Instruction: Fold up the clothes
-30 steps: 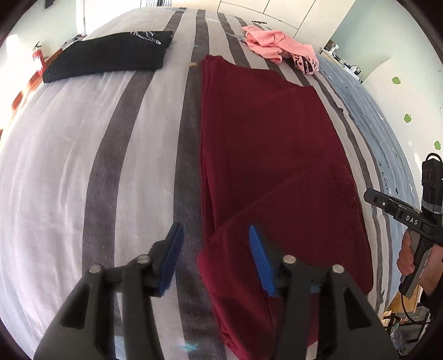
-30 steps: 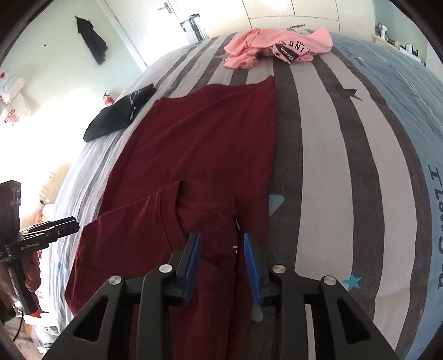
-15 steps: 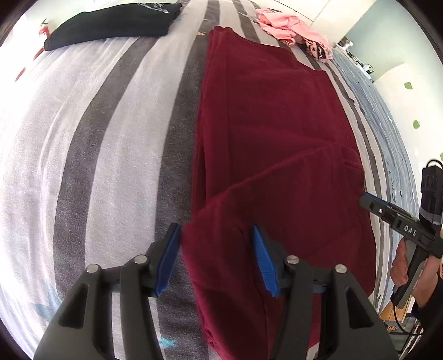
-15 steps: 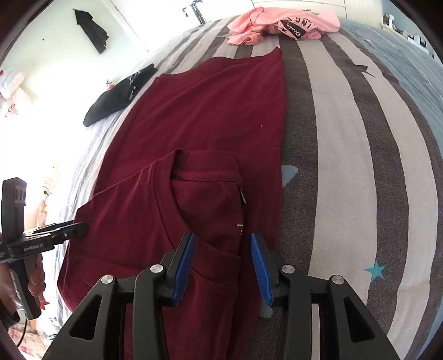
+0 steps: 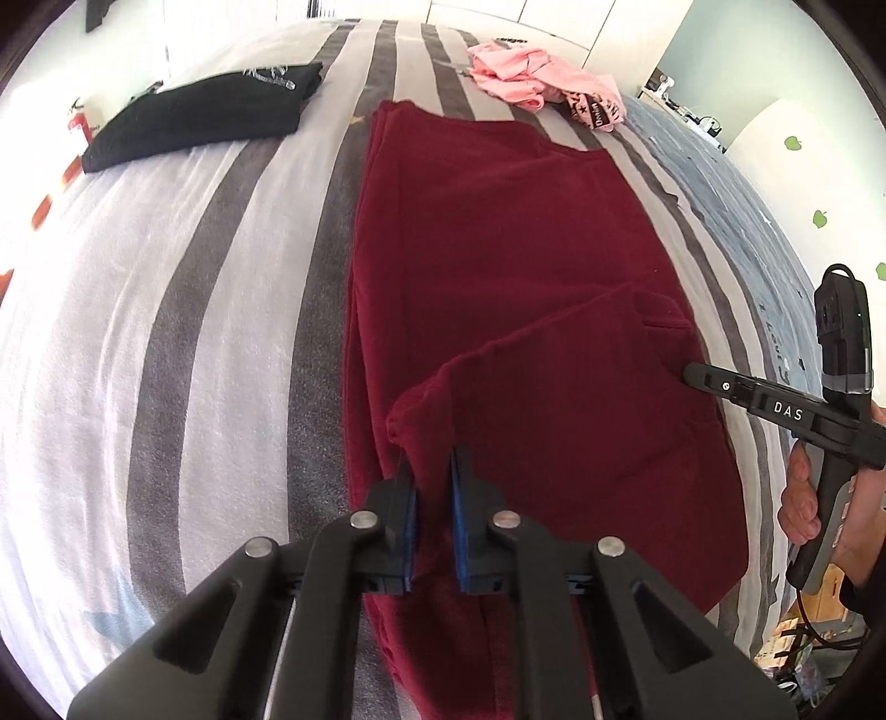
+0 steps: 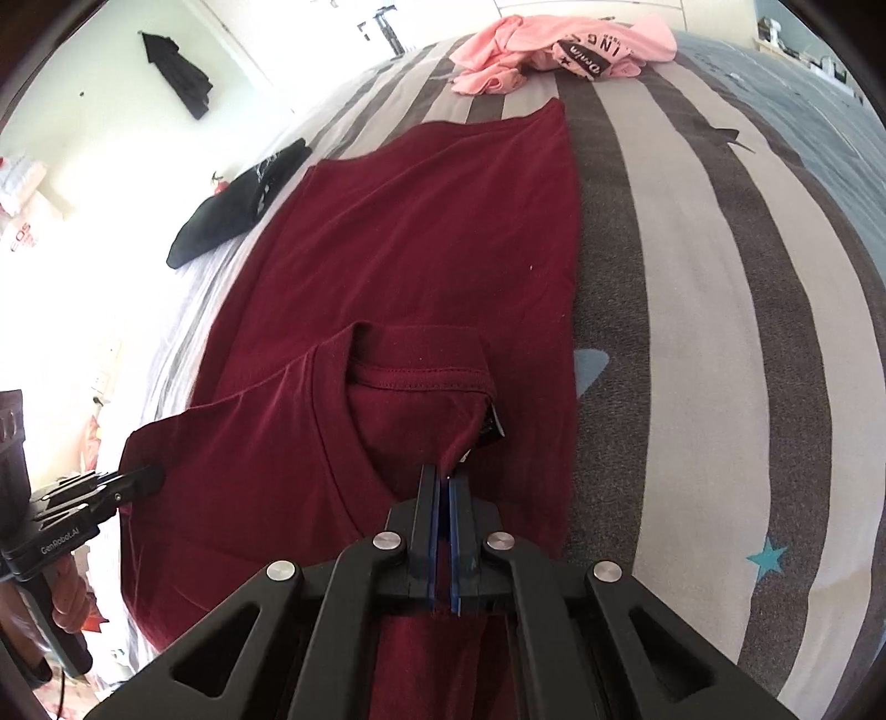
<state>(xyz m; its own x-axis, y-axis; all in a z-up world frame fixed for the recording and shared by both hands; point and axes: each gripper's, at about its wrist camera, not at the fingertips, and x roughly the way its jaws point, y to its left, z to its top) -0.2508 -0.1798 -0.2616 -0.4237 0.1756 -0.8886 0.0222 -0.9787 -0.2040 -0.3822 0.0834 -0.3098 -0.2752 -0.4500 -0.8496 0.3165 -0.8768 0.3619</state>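
The maroon T-shirt (image 6: 421,266) lies lengthwise on the striped bed (image 6: 692,288), sides already folded in, collar end nearest the camera. The step in hand appears to be the crosswise fold. The left gripper (image 5: 432,487) has its fingers closed on the shoulder corner left of the collar; the right gripper (image 6: 444,493) pinches the cloth just right of the collar (image 6: 421,376). Both are held low and level, pointing toward the hem. Next, both should lift together and carry the collar end evenly toward the hem, which lies near the pink garment (image 6: 559,52).
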